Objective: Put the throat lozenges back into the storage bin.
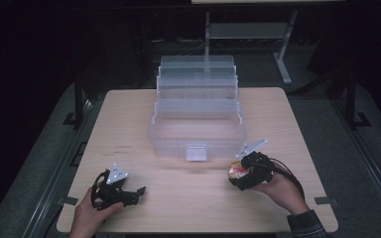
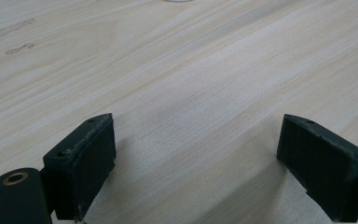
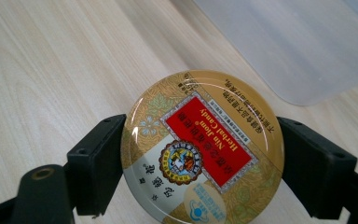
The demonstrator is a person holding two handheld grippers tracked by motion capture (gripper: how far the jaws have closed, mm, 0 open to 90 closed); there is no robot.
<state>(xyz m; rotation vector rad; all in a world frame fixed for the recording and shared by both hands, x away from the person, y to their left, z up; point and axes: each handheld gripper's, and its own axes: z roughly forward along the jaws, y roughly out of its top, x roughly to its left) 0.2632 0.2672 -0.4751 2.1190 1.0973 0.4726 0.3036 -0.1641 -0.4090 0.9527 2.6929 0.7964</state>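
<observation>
The pale wood table (image 1: 188, 203) lies under the left gripper (image 1: 135, 195) and right gripper (image 1: 237, 172). Faint dark marks (image 1: 123, 147) sit just ahead of the left gripper. Far ahead of the right gripper, a grey stand (image 1: 284, 54) rises from the dark floor (image 1: 39, 148).

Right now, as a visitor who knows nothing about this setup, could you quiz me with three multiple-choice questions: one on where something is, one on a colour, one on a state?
1. Where is the round candy tin?
A. inside the clear plastic box
B. between the right gripper's jaws
C. beside the left gripper

2. What colour is the panel bearing the tin's name?
A. red
B. blue
C. black

3. How is the left gripper?
A. shut on a tin
B. open, nothing between its jaws
C. shut on a lid

Answers: 1 B, both jaws of the right gripper press its sides; 2 A, the label's middle is red; 3 B, only bare table shows between its jaws.
</observation>
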